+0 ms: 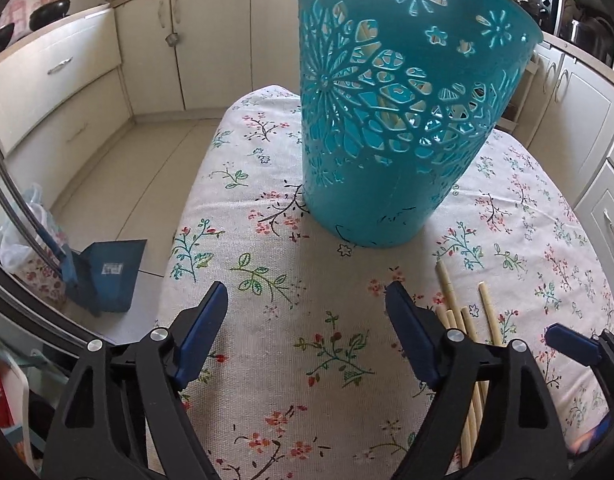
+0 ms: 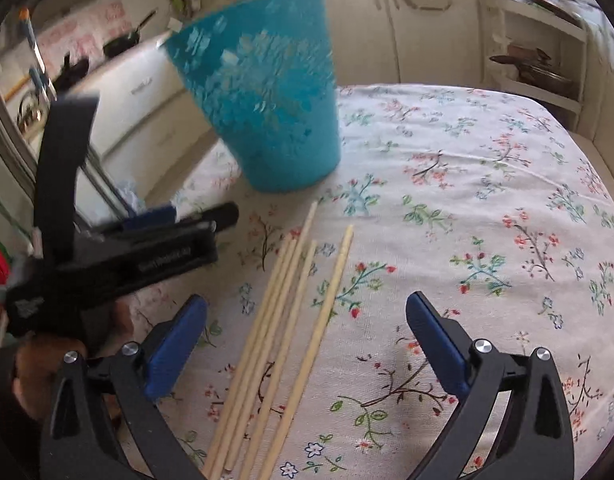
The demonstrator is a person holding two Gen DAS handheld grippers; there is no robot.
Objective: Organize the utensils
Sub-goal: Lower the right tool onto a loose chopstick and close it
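Chopsticks (image 2: pixel 291 332) — five pale wooden sticks — lie loose on the flowered tablecloth (image 2: pixel 487 184), fanned between the fingers of the right gripper (image 2: pixel 307 344) and nearer its left finger. That gripper's blue-padded fingers (image 2: pixel 435 344) are spread wide and hold nothing. Ahead of it and a little to the left stands the teal cutout basket (image 2: pixel 267 112), upright on the cloth, well apart from the stick tips.

From the left gripper (image 1: pixel 307 336), also spread and empty, the basket (image 1: pixel 387 120) stands straight ahead and close — pale sticks show through its flower-shaped holes. The loose chopsticks (image 1: pixel 463 320) lie just beyond its right finger, and the right gripper's blue tip (image 1: pixel 571 344) sits further right. A blue dustpan (image 1: pixel 107 276) rests on the floor off to the left.
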